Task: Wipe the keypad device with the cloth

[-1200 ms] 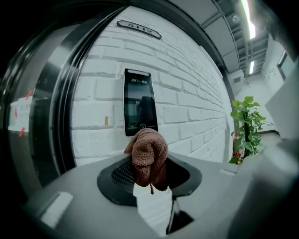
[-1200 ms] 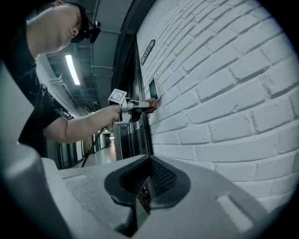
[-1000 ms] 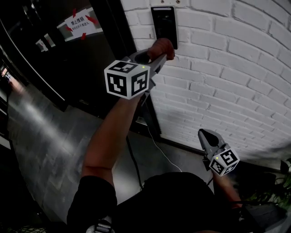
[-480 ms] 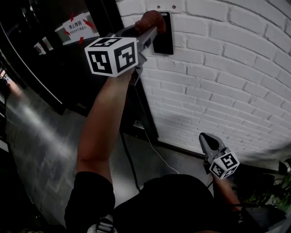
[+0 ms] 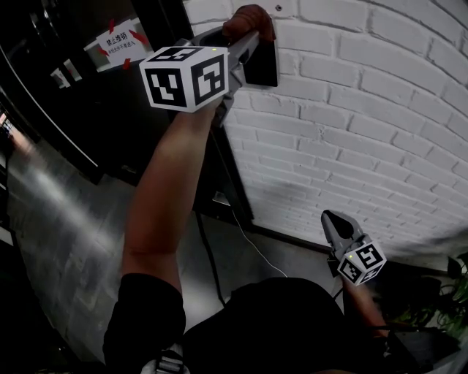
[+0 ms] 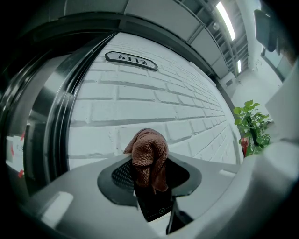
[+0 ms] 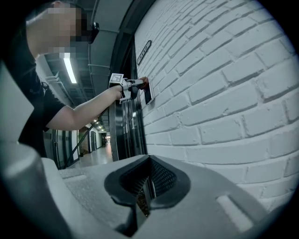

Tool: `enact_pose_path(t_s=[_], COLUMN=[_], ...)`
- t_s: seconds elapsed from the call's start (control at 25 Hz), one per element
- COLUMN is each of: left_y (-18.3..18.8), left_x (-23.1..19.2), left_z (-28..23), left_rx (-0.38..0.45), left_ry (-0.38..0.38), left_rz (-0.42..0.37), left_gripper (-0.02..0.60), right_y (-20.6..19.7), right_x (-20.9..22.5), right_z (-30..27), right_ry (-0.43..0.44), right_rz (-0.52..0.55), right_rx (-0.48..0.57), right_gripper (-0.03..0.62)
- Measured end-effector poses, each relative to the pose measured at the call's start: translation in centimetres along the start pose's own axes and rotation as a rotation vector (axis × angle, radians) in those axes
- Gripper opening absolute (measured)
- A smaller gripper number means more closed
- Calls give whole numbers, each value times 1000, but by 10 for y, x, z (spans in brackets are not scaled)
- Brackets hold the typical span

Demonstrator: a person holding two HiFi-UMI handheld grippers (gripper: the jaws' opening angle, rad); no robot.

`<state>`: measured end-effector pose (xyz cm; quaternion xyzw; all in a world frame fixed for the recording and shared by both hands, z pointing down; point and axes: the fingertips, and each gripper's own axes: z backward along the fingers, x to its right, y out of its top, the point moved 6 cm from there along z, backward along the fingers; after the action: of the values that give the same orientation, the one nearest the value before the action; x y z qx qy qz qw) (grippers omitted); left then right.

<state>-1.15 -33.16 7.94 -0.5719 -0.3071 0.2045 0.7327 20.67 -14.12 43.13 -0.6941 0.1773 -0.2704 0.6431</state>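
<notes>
Cloth (image 5: 248, 18) higher on keypad device (image 5: 264, 64)

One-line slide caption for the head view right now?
Left gripper holds a brown cloth at the top of the wall-mounted keypad device; right gripper hangs low, shut, by the brick wall.

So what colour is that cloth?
Reddish brown; the cloth shows best in the left gripper view.

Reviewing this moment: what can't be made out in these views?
Keypad device keys: head view, hidden by the cloth and left gripper; left gripper view, cloth and jaws cover most of it.
Same device, right gripper view: too small.
Door notice, head view: print too small.
</notes>
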Motion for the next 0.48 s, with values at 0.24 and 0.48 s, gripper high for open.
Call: enact_pose_path(t_s=[0.24, 0.48], left_y=[-6, -22], left_x=[1, 6], left_z=[1, 3], left_rx=[-10, -52], left_ry=[-4, -12], left_rz=[-4, -5], left_gripper=[160, 160], right_y=[-1, -3], right_x=[-4, -7], right_z=[-6, -7], right_ry=[10, 11], right_rz=[-2, -2], right_rx=[2, -5], right_gripper=[-9, -9])
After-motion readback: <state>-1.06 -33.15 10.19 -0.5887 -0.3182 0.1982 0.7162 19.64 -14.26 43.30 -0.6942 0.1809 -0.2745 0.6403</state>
